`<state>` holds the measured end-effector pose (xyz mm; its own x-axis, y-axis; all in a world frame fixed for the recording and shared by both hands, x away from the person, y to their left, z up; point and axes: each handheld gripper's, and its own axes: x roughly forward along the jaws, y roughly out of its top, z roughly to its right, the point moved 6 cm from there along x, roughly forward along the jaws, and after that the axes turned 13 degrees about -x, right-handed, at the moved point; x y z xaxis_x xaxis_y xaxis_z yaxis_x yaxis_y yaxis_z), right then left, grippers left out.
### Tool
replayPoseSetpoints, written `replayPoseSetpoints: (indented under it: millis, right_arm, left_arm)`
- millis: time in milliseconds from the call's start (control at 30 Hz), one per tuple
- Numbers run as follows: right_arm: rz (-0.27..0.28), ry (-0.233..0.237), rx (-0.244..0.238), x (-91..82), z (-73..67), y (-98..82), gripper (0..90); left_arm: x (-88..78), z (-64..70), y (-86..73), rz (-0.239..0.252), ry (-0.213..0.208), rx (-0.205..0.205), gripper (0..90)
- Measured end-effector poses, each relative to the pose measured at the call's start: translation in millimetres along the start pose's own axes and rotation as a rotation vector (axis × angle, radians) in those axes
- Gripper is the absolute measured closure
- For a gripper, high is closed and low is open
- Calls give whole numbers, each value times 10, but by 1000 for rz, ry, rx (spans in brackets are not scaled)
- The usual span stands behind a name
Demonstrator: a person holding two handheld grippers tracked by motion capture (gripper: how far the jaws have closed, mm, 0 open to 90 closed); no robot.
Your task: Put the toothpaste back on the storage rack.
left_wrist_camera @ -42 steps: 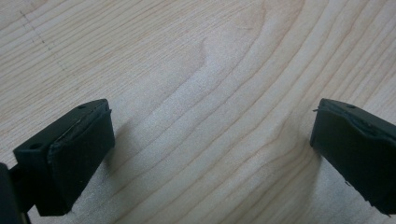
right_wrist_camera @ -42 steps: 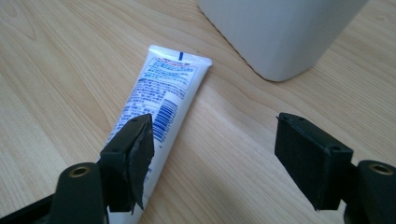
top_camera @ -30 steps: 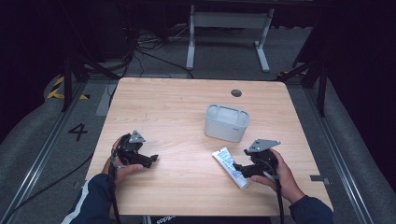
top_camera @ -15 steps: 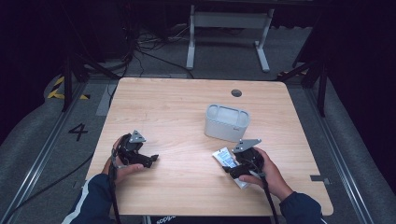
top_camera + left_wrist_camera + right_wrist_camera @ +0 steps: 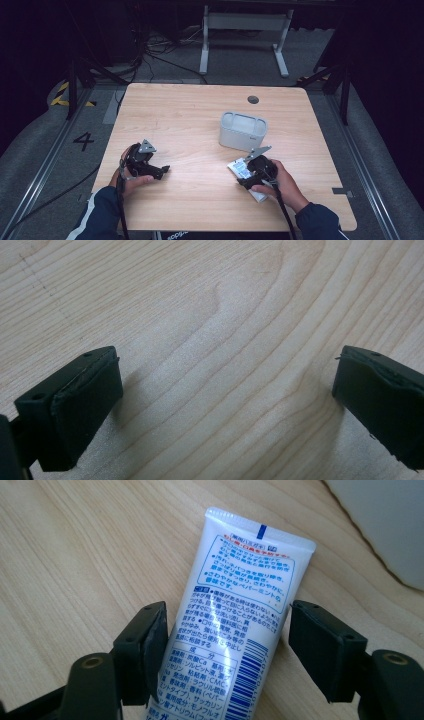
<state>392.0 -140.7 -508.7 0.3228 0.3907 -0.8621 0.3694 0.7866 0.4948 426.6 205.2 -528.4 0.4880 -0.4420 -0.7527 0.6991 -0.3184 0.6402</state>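
Right gripper [image 5: 222, 645] straddles the toothpaste tube [image 5: 235, 630]; its jaws, just closing, have not yet clamped it. Left gripper [image 5: 220, 405] rests wide open, holding nothing, parked clear.

One white tube [image 5: 235, 630], one grey container [image 5: 243, 131], two grippers, left [image 5: 162, 171], right [image 5: 243, 181], one table [image 5: 185, 120]

The tube [image 5: 235, 630] lies flat on the counter [image 5: 75, 555] between the jaws of my right gripper [image 5: 227, 647], which have just been closing. It is white and glossy, printed with blue text, a blue-framed panel, a line of red and a barcode low on its side. Its flat crimped end points away from my gripper; the other end runs back beneath it. One jaw is almost touching its edge, the other just clear.
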Motion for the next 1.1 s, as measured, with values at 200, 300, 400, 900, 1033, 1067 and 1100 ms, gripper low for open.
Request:
replayPoseSetpoints:
  millis: [200, 300, 400, 900, 1033, 1067, 1100]
  right_arm:
    - [-52, 25, 6, 25, 20, 22, 312]
    - [-82, 29, -11, 27, 20, 32, 319]
    - [-119, 39, -45, 21, 14, 47, 347]
    - [-234, 110, -153, 13, -9, 114, 421]
    - [-295, 136, -181, 29, -8, 154, 423]
    - [-315, 136, -194, 30, 1, 162, 426]
    - [-323, 143, -191, 34, -5, 170, 430]
  left_arm:
    - [0, 0, 0, 0, 0, 0, 2]
    - [-1, 0, 0, -1, 0, 0, 2]
    - [-1, 0, -1, 0, 1, -1, 2]
    - [-2, 0, -1, -2, 2, -1, 2]
    - [-3, 1, -3, -2, 3, -2, 2]
    - [-3, 1, -3, -3, 3, -2, 2]
    - [-3, 1, -3, -3, 3, -2, 2]
